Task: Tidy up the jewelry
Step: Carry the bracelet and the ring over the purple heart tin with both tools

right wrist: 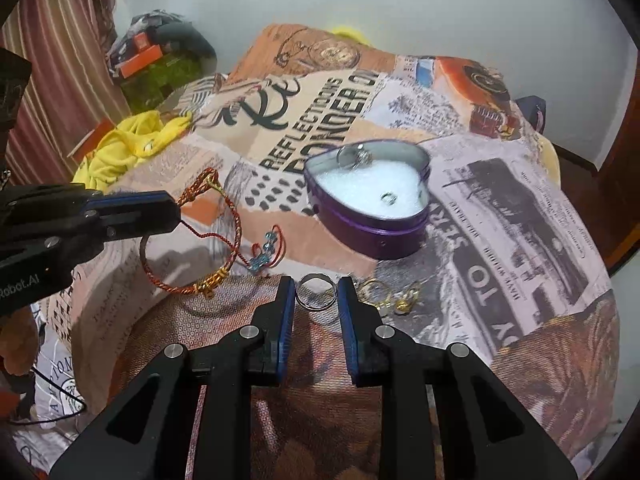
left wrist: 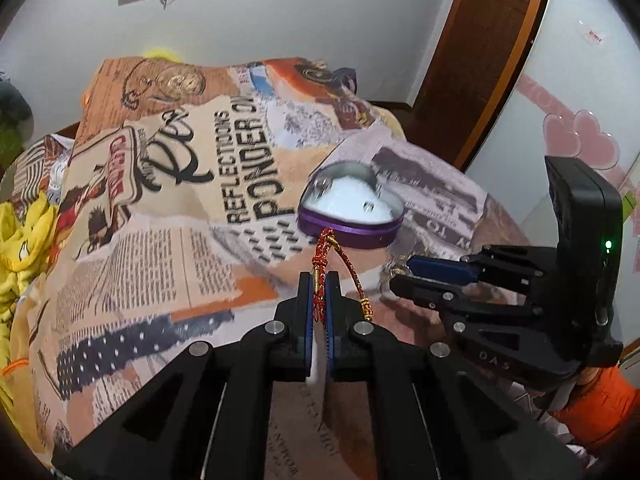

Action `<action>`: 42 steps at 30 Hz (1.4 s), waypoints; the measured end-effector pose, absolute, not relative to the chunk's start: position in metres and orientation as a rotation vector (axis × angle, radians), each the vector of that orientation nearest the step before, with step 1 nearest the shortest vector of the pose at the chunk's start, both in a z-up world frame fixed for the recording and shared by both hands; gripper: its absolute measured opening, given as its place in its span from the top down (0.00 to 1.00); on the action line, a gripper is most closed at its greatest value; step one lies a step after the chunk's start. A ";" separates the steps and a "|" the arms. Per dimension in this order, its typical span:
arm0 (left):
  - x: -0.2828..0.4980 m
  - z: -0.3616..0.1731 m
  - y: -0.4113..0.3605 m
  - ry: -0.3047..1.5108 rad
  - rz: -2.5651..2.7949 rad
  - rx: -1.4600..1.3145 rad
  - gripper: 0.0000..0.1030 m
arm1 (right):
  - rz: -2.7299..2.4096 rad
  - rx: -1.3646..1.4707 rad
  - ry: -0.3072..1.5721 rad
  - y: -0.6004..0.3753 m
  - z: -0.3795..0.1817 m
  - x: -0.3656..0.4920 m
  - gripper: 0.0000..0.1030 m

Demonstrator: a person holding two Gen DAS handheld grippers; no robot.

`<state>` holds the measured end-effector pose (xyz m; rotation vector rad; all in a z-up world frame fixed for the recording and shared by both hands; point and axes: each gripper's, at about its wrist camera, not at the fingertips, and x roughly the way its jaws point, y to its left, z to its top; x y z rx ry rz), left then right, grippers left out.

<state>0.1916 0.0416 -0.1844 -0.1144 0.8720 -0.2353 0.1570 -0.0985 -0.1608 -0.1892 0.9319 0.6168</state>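
Note:
My left gripper (left wrist: 319, 280) is shut on a red and gold cord bracelet (left wrist: 325, 256) and holds it above the bed; the gripper also shows in the right wrist view (right wrist: 176, 210) with the bracelet (right wrist: 192, 240) hanging from it. A purple heart-shaped tin (right wrist: 372, 196) with white foam holds two rings; it also shows in the left wrist view (left wrist: 352, 208). My right gripper (right wrist: 316, 286) is open, its fingers on either side of a silver ring (right wrist: 316, 290) lying on the blanket. It shows at the right in the left wrist view (left wrist: 424, 276).
A red cord with blue beads (right wrist: 266, 250) lies left of the ring. Gold jewelry (right wrist: 394, 294) lies to its right. The printed blanket (right wrist: 520, 240) covers the bed. Yellow cloth (right wrist: 132, 140) and clutter sit at the far left. A wooden door (left wrist: 480, 60) stands at the right.

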 end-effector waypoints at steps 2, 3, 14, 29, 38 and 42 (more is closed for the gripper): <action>0.196 -0.179 0.039 0.859 -0.242 -0.113 0.96 | 0.611 -0.179 0.919 -0.102 -0.156 0.157 0.81; 0.197 -0.177 0.038 0.855 -0.244 -0.112 0.96 | 0.607 -0.175 0.912 -0.104 -0.153 0.158 0.81; 0.224 -0.173 0.028 0.833 -0.251 -0.127 0.96 | 0.569 -0.135 0.851 -0.120 -0.134 0.173 0.81; 0.262 -0.178 0.023 0.815 -0.241 -0.142 0.96 | 0.572 -0.114 0.824 -0.124 -0.129 0.198 0.81; 0.285 -0.193 0.019 0.847 -0.253 -0.149 0.96 | 0.582 -0.115 0.849 -0.120 -0.139 0.212 0.81; 0.294 -0.200 0.018 0.861 -0.251 -0.148 0.96 | 0.595 -0.119 0.860 -0.117 -0.143 0.217 0.81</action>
